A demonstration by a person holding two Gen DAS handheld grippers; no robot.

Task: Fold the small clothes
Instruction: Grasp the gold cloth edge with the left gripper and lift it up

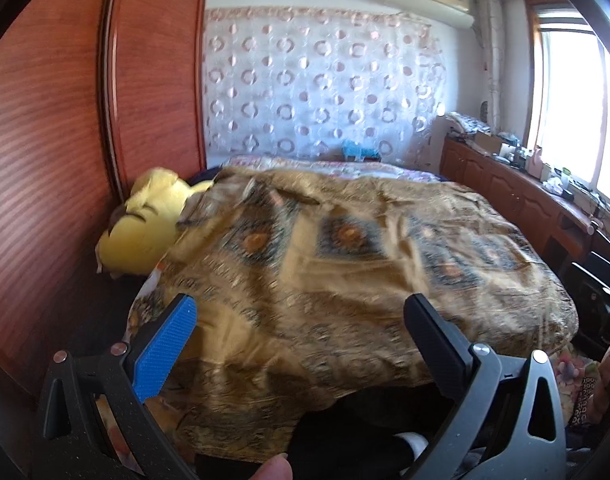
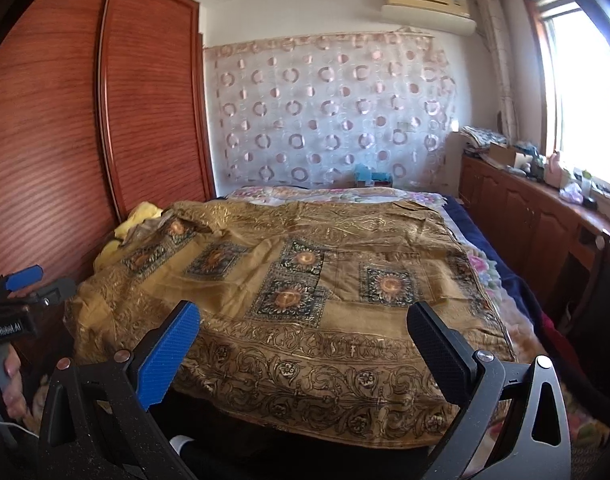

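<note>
A golden-brown patterned cloth (image 1: pixel 345 264) (image 2: pixel 305 292) with dark square motifs lies spread over the bed, rumpled at its far left corner. My left gripper (image 1: pixel 301 312) hovers open above the cloth's near edge, nothing between its blue and black fingers. My right gripper (image 2: pixel 305 320) also stands open over the near edge, empty. In the right wrist view the left gripper (image 2: pixel 29 284) shows at the far left, held by a hand (image 2: pixel 9 380). A dark garment with a white patch (image 1: pixel 409 440) lies below the cloth's near edge, mostly hidden.
A red-brown wardrobe (image 1: pixel 65 140) stands close on the left. A yellow plush toy (image 1: pixel 145 224) lies between wardrobe and bed. A low wooden cabinet (image 2: pixel 545 220) with clutter runs under the window on the right. A curtain (image 2: pixel 329 112) hangs behind the bed.
</note>
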